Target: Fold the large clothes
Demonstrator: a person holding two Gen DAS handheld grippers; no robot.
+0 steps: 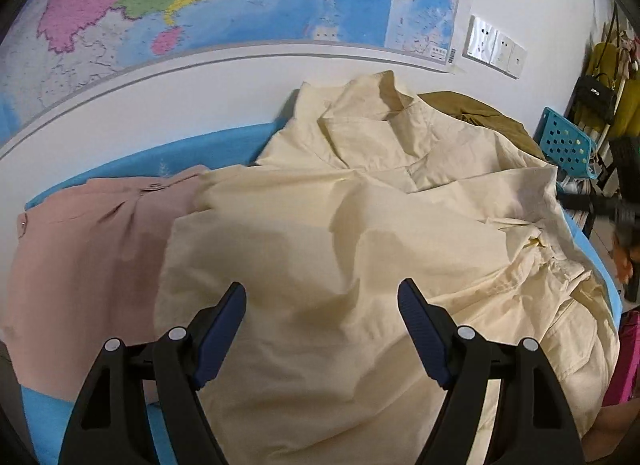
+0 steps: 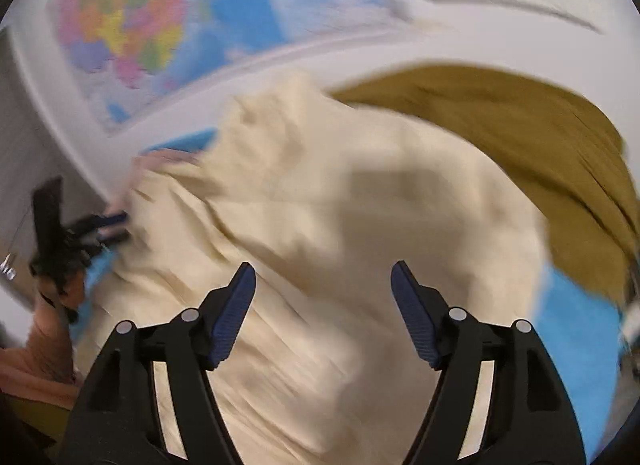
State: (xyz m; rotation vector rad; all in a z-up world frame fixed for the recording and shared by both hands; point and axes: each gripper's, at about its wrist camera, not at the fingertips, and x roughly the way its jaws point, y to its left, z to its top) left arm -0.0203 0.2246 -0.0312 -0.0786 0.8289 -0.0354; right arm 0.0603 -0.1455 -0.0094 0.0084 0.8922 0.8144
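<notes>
**Mei:** Nearest the lens in the left wrist view, the left gripper [image 1: 322, 301] has its blue pads spread wide with nothing between them. It hangs just over the cream coat [image 1: 360, 249], which covers most of the blue bed sheet [image 1: 132, 161].

**Tom:** Why does the coat lie like that?

**Mei:** Its collar points toward the wall and its body spreads toward the camera, probably laid out so the sides can be folded in. It is rumpled, with a bunched sleeve or front panel on its right side. A pink garment [image 1: 80, 249] lies beside it on the left, its edge tucked under the cream cloth, and an olive garment [image 1: 480, 113] shows behind the collar. They look like pieces set aside.

**Tom:** And the right wrist view?

**Mei:** It is badly blurred, so that hand seems to be moving fast. The right gripper [image 2: 323, 297] is also spread and holds nothing, aimed down at the cream coat, with the olive garment to its right. At far left the other gripper reaches the coat's edge. Whether it touches the cloth, I cannot tell.
</notes>
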